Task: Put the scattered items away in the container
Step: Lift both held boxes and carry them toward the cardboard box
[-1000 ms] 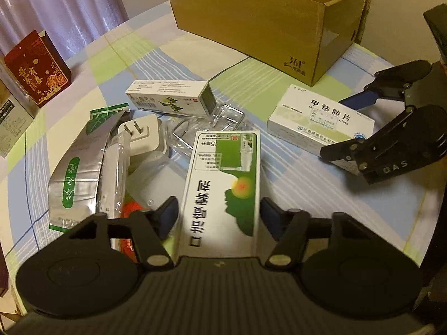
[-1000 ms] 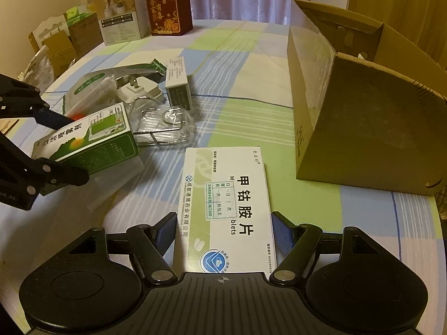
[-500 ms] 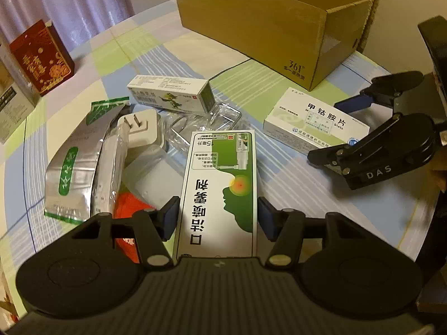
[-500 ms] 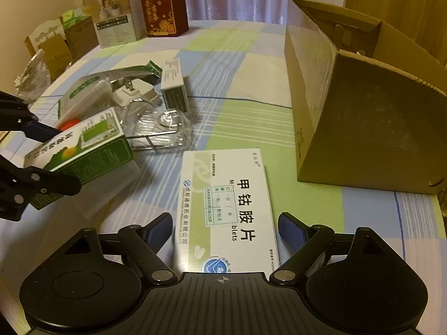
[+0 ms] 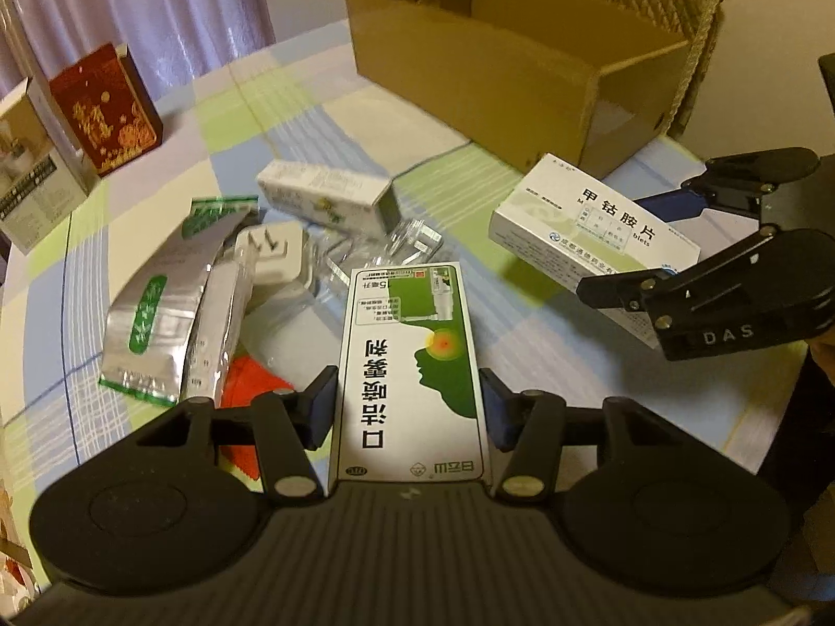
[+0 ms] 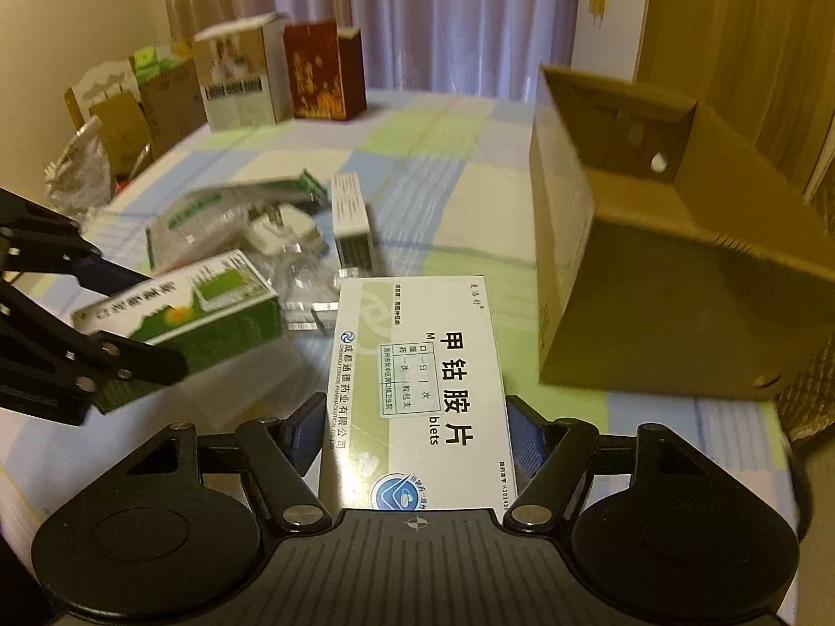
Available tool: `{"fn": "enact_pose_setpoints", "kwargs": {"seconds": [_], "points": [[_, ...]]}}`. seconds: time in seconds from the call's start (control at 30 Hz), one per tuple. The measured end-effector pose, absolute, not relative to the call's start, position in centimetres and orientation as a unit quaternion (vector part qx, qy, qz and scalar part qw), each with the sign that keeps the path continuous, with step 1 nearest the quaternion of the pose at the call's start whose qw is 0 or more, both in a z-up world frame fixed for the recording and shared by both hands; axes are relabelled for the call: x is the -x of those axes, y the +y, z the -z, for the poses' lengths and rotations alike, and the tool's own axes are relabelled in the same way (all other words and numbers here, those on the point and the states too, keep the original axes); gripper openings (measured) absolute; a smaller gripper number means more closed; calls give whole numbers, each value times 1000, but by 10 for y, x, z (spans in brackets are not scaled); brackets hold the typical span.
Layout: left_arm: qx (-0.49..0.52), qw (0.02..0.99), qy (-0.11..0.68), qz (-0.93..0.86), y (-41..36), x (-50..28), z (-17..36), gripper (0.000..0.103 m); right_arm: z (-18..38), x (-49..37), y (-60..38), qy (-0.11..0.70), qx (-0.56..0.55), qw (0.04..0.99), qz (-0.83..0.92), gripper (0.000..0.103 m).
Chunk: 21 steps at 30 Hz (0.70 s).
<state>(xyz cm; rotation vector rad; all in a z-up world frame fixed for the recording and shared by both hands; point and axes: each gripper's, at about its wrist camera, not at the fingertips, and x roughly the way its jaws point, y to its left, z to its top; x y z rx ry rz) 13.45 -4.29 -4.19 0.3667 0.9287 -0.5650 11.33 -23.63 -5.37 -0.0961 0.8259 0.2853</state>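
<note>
My left gripper is shut on a green-and-white spray box, held above the table. My right gripper is shut on a flat white tablet box, also off the cloth. The right wrist view has the left gripper and its green box at the left. In the left wrist view the right gripper holds the white box at the right. The open cardboard box stands at the back, and close on the right as cardboard box.
On the checked tablecloth lie a small white box, a silver pouch, a white plug, clear plastic pieces and something orange. Upright cartons stand at the far edge.
The right gripper has lifted the white tablet box off the table. The left gripper has risen with the green box. Both views now tilt up toward the cardboard box.
</note>
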Motion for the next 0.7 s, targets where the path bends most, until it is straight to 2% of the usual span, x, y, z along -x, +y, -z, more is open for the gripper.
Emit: {"fn": "enact_pose_setpoints", "kwargs": {"seconds": [0.23,0.47,0.7], "points": [[-172,852,398,291,-71,-138,-2,50,1,-97,-259,352,60,927,-112,73],[-174,863,342,329,-140,-176,-49,50,-52,-119,-315,320,71,943,-61,73],[-178,857,334,350,-210,-226,-49,50,-60,-160,-373,320,56,946,-12,73]]}}
